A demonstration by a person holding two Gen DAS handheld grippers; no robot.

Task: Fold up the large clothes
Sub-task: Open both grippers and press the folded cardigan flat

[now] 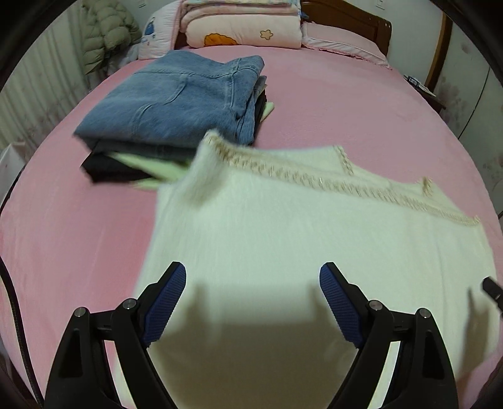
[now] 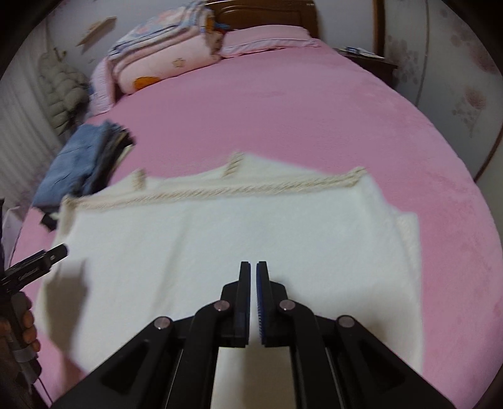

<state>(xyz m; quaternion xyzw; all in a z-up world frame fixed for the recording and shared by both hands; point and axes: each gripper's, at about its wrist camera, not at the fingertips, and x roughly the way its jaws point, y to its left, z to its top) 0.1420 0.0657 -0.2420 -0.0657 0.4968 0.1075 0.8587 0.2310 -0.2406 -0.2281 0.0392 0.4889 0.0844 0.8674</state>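
A white fluffy garment (image 1: 298, 239) with a beige braided trim lies spread on the pink bed (image 1: 345, 103); it also shows in the right wrist view (image 2: 235, 232). Its far left corner looks folded over and blurred. My left gripper (image 1: 251, 277) is open and empty, held just above the garment's near part. My right gripper (image 2: 253, 267) is shut with nothing between its fingers, over the garment's near middle. The left gripper's tip shows at the left of the right wrist view (image 2: 47, 258).
A stack of folded clothes topped by blue jeans (image 1: 182, 100) lies left of the garment, and shows in the right wrist view (image 2: 78, 163). Folded quilts (image 1: 242, 28) and pillows sit by the wooden headboard. A green puffer jacket (image 1: 107, 34) hangs far left. A nightstand (image 2: 367, 59) stands far right.
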